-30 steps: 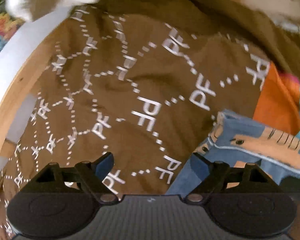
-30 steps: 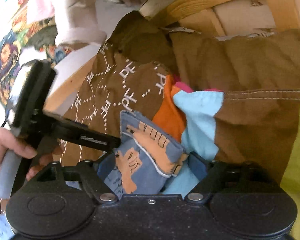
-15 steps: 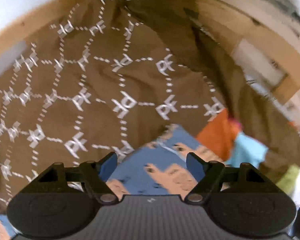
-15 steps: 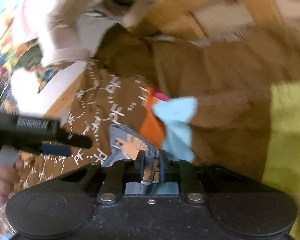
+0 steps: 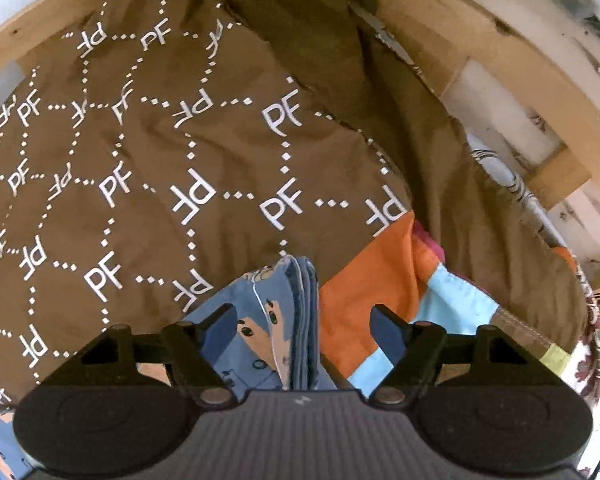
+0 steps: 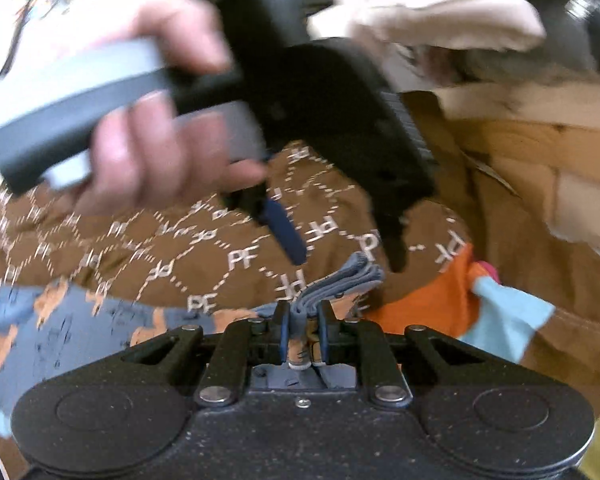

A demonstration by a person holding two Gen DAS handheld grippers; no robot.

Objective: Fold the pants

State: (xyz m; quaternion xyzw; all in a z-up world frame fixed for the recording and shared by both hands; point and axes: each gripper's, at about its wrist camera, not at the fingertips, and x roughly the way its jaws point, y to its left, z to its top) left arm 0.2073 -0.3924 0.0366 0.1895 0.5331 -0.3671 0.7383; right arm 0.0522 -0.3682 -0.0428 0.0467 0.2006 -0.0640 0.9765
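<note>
Left gripper (image 5: 304, 322) swung over bunched pants (image 5: 296, 304), spread wide, right gripper (image 6: 303, 326) clamping them

The pants (image 5: 260, 320) are soft matt blue cloth with orange print, bunched into layered folds. Under them lies a brown cloth (image 5: 172, 168), matt and creased, with white lettering. The frame (image 5: 480, 52) behind is bare, rough pale wood. The left tongs (image 5: 304, 322) and right tongs (image 6: 302, 330) are matt black plastic with dull metal rivets.

Brown "PF"-patterned bedspread (image 5: 204, 152), orange and light-blue patchwork cloth (image 5: 364, 280), wooden frame (image 5: 480, 56)
</note>
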